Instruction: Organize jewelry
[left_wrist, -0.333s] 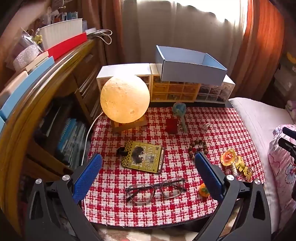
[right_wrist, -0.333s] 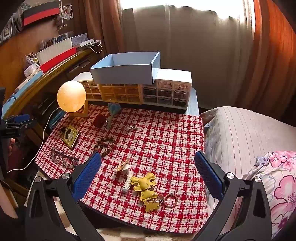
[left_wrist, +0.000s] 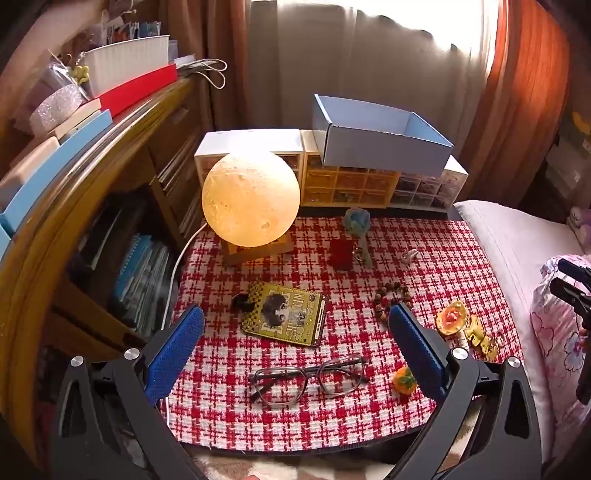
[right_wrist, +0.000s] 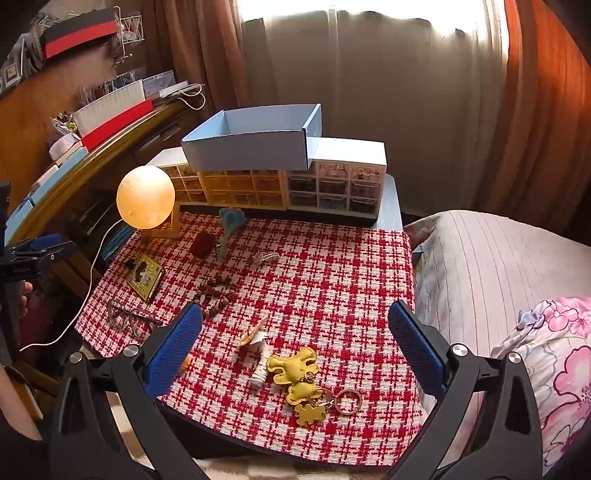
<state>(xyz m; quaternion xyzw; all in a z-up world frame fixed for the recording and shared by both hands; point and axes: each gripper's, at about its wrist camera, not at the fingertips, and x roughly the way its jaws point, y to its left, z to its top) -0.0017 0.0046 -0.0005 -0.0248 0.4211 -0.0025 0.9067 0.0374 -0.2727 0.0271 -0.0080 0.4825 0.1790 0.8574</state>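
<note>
Grippers left (left_wrist: 295, 345) and right (right_wrist: 295, 345) level above the checkered cloth (right_wrist: 332, 266), jaws wide, empty.

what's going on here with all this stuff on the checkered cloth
A person holds a gripper in each hand over a red checkered cloth, about to sort jewelry. Both the left gripper and the right gripper are open and holding nothing. A bead bracelet, a yellow keychain, glasses and a small silver piece lie loose on the cloth. An open blue box sits on the little drawers at the back.
</note>
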